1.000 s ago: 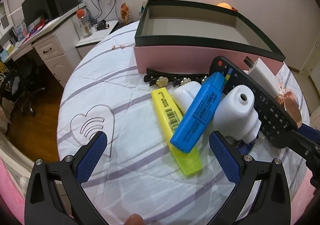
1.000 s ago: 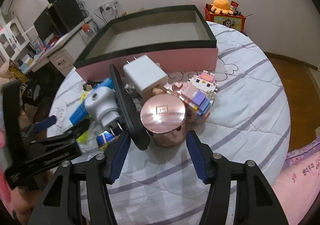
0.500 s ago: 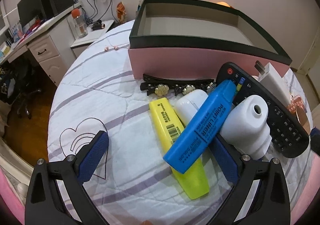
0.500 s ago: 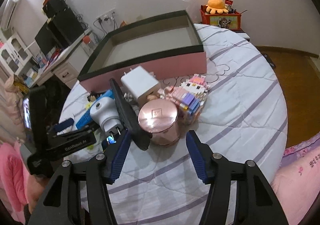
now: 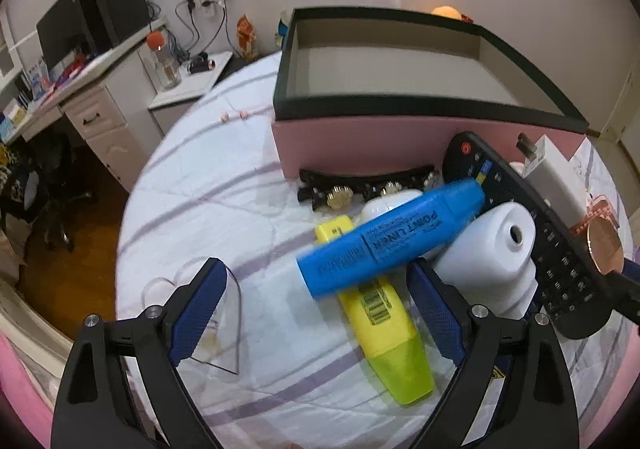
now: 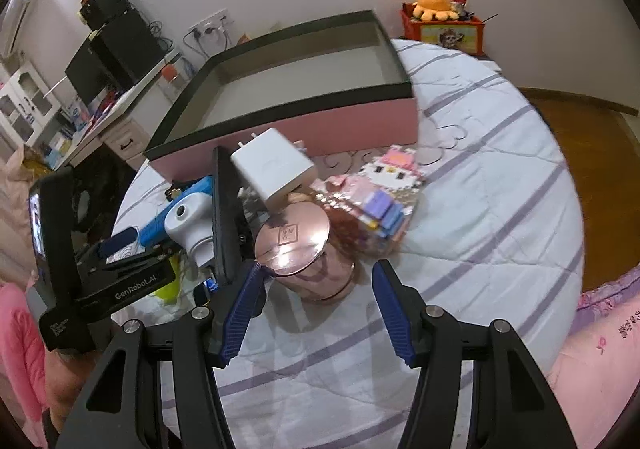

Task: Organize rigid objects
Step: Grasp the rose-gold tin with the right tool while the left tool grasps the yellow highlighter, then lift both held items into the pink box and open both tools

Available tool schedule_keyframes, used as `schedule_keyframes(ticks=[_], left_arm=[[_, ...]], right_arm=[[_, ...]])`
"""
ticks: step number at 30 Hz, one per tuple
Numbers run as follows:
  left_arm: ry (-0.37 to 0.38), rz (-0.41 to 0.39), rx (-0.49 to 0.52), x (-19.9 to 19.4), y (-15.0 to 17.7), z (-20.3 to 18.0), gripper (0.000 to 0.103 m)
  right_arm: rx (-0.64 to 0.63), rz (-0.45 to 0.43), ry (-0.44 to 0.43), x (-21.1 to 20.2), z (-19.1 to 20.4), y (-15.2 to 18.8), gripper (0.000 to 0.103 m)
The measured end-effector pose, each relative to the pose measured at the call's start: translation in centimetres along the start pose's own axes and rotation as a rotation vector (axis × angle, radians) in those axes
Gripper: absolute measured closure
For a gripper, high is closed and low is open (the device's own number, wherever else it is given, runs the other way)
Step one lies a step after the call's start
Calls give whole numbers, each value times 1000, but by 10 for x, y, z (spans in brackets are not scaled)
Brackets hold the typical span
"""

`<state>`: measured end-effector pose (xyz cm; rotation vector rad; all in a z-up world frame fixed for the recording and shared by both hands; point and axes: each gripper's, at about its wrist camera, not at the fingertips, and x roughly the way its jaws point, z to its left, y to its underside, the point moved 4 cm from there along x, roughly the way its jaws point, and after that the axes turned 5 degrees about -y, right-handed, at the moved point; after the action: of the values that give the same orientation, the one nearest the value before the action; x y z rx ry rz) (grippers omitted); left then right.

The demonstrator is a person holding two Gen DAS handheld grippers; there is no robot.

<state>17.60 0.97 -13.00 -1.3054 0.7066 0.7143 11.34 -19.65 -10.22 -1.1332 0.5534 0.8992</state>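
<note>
A blue highlighter (image 5: pixel 392 237) lies slanted over a yellow highlighter (image 5: pixel 380 313), a white oval case (image 5: pixel 384 205) and a white cylindrical gadget (image 5: pixel 492 253). My left gripper (image 5: pixel 318 309) hangs over them with its jaws closing. The blue marker's lower end and the yellow one sit between the fingers, with no pad pressing on either. A black remote (image 5: pixel 540 233) leans on the pile. My right gripper (image 6: pixel 319 309) is open just in front of a rose-gold round tin (image 6: pixel 296 249). The pink box with a black rim (image 6: pixel 320 121) stands empty behind.
A white charger (image 6: pixel 272 169) rests on the remote (image 6: pixel 224 217). A block figure (image 6: pixel 388 185) lies right of the tin. A black hair clip (image 5: pixel 360 185) lies against the box (image 5: pixel 400 137). Beyond the round quilted table are a desk (image 5: pixel 92 109) and floor.
The blue highlighter has swung flatter, its lower end moving left across the yellow one. The left jaws have narrowed a little. The right gripper and tin look the same.
</note>
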Motion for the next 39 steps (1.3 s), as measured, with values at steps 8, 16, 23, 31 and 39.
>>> schedule_keyframes(ticks=[8,16,23,31,39], left_arm=[[-14,-41,73,3,-18,-1,5],[62,11,-23,8,-9,10,3],[16,68,-2,9,22,-1,1],[5,44,-79,10,20,5,12],[3,23,-71,9,18,12,37]], right_arm=[[1,12,-18,10,2,-1,44],[4,14,-12,17,2,-3,44],[-8,24,-9,20,6,-3,44],[-17,23,0,24,6,-3,46],[2,8,7,37,1,-6,51]])
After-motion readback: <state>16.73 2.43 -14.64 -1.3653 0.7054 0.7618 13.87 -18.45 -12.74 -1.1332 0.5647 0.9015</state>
